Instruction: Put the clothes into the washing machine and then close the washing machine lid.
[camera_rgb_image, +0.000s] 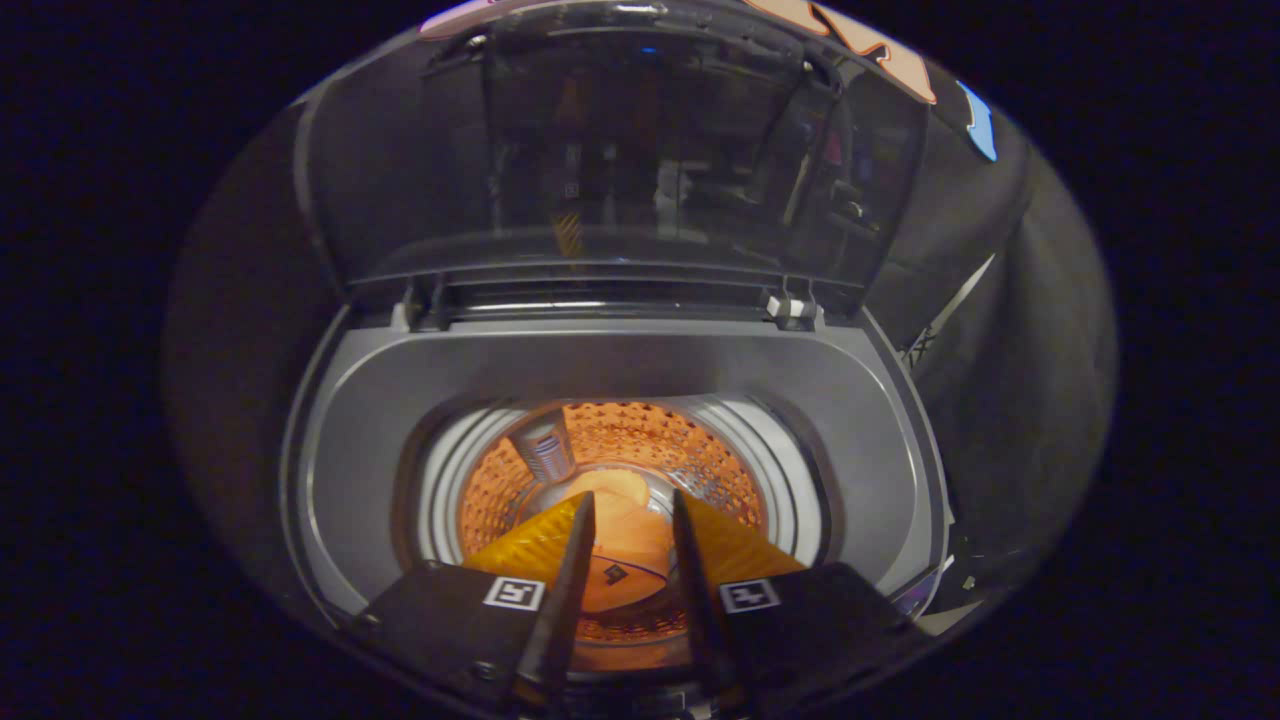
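Note:
I look straight down into a top-loading washing machine (620, 365) with a grey top. Its dark see-through lid (640, 150) stands raised at the back. An orange garment (622, 515) with a small dark tag lies at the bottom of the perforated drum (655, 435), whose wall glows orange. My gripper (632, 497) hovers over the drum mouth. Its fingers stand apart and open, with nothing pressed between them. The garment shows through the gap, far below the fingertips (583, 505).
Two hinges (792, 308) join the raised lid to the back of the machine. Black booth cloth (1000, 350) hangs behind and to both sides. The white inner ring (445, 490) runs around the drum opening.

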